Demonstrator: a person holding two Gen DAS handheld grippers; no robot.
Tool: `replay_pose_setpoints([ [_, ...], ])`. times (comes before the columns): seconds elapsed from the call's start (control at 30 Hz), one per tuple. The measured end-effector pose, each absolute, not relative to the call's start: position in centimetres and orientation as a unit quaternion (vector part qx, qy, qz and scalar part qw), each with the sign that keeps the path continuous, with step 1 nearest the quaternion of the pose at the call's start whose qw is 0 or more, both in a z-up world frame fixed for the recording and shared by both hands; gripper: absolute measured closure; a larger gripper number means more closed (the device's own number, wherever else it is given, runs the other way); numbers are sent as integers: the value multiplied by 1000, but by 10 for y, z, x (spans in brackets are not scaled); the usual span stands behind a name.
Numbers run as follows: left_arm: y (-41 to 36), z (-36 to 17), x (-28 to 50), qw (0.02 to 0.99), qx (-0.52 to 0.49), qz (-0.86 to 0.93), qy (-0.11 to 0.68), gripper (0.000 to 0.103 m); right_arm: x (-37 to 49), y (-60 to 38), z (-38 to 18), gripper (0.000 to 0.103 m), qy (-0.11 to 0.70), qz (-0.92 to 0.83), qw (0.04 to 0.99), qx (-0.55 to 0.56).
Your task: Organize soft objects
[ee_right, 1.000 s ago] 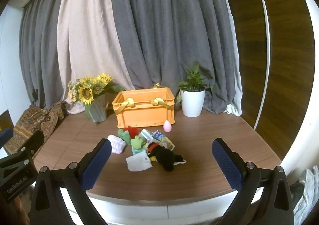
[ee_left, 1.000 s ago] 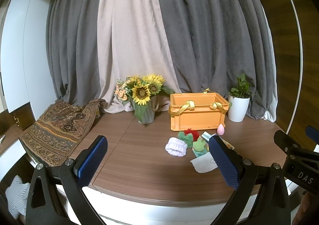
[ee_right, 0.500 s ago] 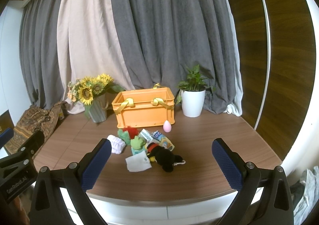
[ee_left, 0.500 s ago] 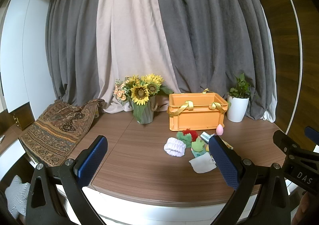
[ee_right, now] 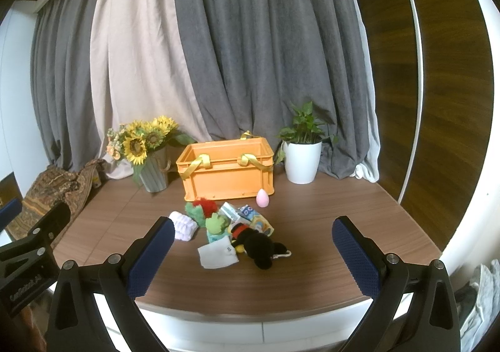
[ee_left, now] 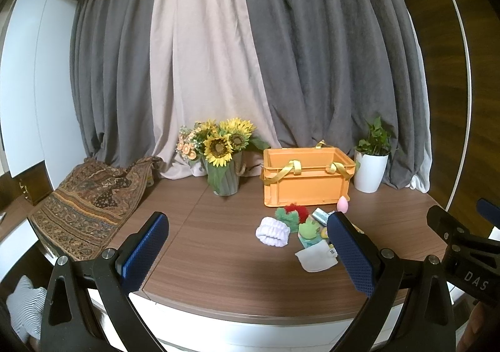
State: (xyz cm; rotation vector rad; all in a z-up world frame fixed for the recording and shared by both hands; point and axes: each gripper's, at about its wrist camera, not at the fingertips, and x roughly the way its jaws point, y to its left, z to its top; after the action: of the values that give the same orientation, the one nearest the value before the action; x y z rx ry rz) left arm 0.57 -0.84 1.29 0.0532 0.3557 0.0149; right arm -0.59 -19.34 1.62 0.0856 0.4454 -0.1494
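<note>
An orange crate [ee_left: 306, 178] [ee_right: 228, 171] with yellow ribbon handles stands at the back of the wooden table. In front of it lies a pile of soft things: a white scrunchie [ee_left: 271, 231] [ee_right: 184, 225], a red and green plush [ee_right: 201, 208], a green frog toy [ee_right: 216, 224], a black plush [ee_right: 261, 247], a white cloth [ee_right: 217, 255] [ee_left: 315, 258] and a pink sponge egg [ee_right: 262, 197] [ee_left: 342, 204]. My left gripper [ee_left: 247, 250] and right gripper [ee_right: 253, 253] are both open and empty, held back from the pile near the table's front edge.
A vase of sunflowers [ee_left: 223, 161] stands left of the crate. A potted plant in a white pot [ee_right: 301, 161] stands right of it. A patterned cloth [ee_left: 87, 205] drapes over the table's left end. Grey and beige curtains hang behind.
Both views have shifted slightly closer to the table. The objects and the open jaws look unchanged.
</note>
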Motion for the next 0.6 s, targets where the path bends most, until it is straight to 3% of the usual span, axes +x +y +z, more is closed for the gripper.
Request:
replay_pose_setpoints([
  [0.6,-7,11,4,985,26,5,171,0,-4,-193,17,1,219,-76,972,43],
])
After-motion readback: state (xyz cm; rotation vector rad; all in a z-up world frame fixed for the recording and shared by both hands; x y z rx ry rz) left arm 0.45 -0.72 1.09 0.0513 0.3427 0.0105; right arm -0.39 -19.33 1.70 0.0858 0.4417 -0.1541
